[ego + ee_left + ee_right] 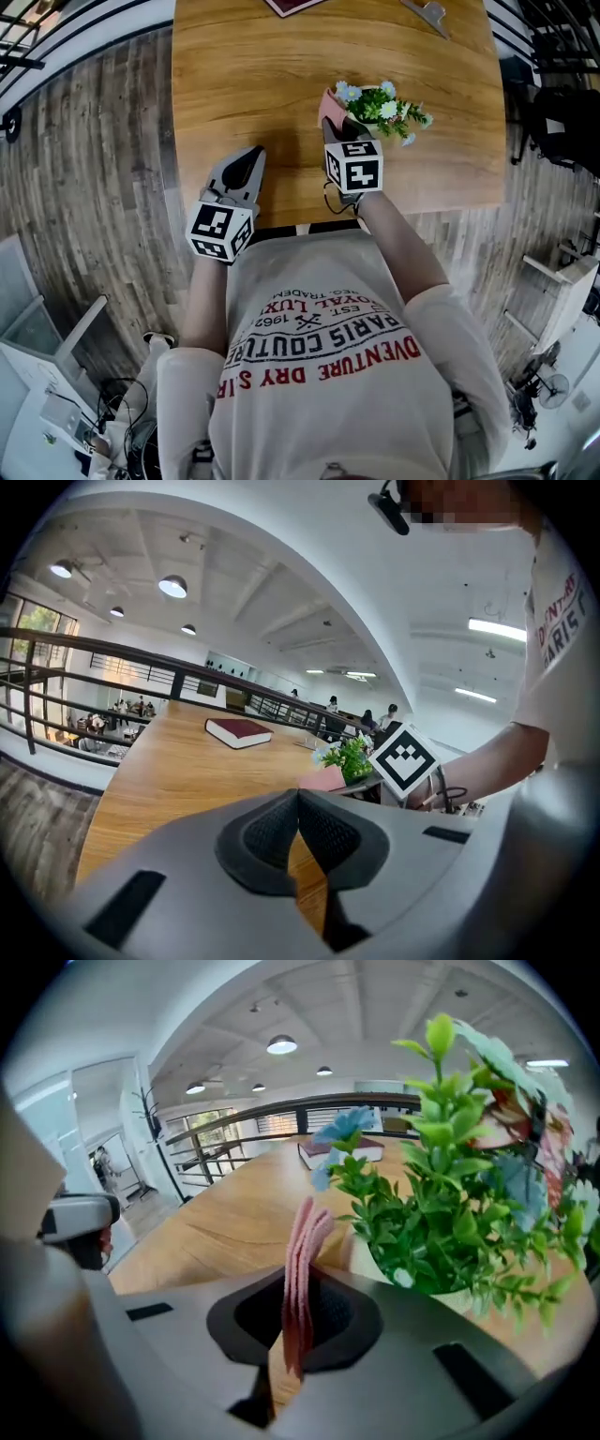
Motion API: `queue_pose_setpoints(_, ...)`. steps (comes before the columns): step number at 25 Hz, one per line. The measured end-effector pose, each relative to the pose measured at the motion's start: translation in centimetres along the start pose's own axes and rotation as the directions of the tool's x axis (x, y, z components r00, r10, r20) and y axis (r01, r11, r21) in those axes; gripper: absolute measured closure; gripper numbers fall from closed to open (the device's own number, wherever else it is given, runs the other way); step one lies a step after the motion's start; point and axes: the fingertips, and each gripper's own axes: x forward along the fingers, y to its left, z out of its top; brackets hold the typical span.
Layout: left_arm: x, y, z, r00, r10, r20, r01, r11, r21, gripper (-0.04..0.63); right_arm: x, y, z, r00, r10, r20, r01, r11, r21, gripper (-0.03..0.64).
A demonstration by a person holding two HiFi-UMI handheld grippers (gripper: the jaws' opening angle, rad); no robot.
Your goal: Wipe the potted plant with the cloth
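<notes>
The right claw [298, 1302] is clamped on a folded pink cloth [302, 1232], which stands up between its pads. The plant [450, 1185] has green leaves with pale blue and white flowers in a light pot. It sits just right of the cloth in the right gripper view; I cannot tell whether cloth and leaves touch. In the head view the plant stands on the wooden worktop [244, 75], right of centre, with the right claw just beside it on its left. The left claw [251, 159] is closed with pads together and nothing between them. It hovers over the worktop's near edge, well apart from the plant. A red book [238, 731] lies further back.
</notes>
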Motion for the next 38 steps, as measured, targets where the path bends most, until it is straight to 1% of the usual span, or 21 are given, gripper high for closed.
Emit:
queue_pose_setpoints(2,0.1,-0.1,0.0,1.0,-0.009,0.0,0.009,1.0,-0.009,0.578,-0.1,-0.1,-0.4,1.0,-0.006,0.001,0.005,0.998,0.062,0.581)
queue_pose_setpoints(5,0.3,-0.3,-0.2,1.0,-0.022,-0.01,0.022,1.0,0.004,0.58,-0.3,-0.3,-1.0,1.0,-0.013,0.004,0.012,0.99,0.141,0.581)
queue_pose_setpoints(10,1.1,-0.7,-0.4,0.999,-0.04,-0.015,0.04,0.999,0.001,0.579,-0.6,-1.6,-2.3,1.0,-0.026,-0.009,0.028,0.954,0.298,0.581)
queue_pose_setpoints(13,1.3,-1.2,-0.8,0.998,-0.054,-0.026,0.054,0.999,0.001,0.579,-1.0,-2.2,-3.1,0.999,-0.039,-0.012,0.04,0.935,0.353,0.581)
queue_pose_setpoints(16,1.3,-1.5,-1.2,0.997,-0.062,-0.034,0.062,0.998,0.002,0.579,-1.3,-2.9,-3.6,0.999,-0.049,-0.014,0.051,0.922,0.384,0.581)
queue_pose_setpoints(21,1.2,-1.8,-1.9,0.997,-0.068,-0.046,0.069,0.998,0.004,0.579,-2.3,-4.3,-5.1,0.996,-0.08,-0.036,0.087,0.914,0.396,0.581)
queue_pose_setpoints(26,1.3,-2.2,-2.2,0.996,-0.077,-0.051,0.077,0.997,0.001,0.58,-3.2,-5.3,-6.5,0.993,-0.104,-0.052,0.116,0.916,0.384,0.581)
queue_pose_setpoints(31,1.5,-2.8,-2.2,0.994,-0.095,-0.05,0.096,0.995,0.007,0.58,-4.9,-6.0,-7.6,0.989,-0.131,-0.069,0.148,0.905,0.399,0.581)
queue_pose_setpoints(34,1.6,-3.2,-2.0,0.994,-0.103,-0.044,0.103,0.995,0.014,0.58,-5.7,-5.4,-7.5,0.99,-0.125,-0.058,0.138,0.926,0.351,0.581)
queue_pose_setpoints(38,1.7,-3.6,-1.4,0.995,-0.096,-0.038,0.097,0.995,0.037,0.578,-6.4,-3.6,-6.1,0.996,-0.088,-0.018,0.09,0.963,0.253,0.581)
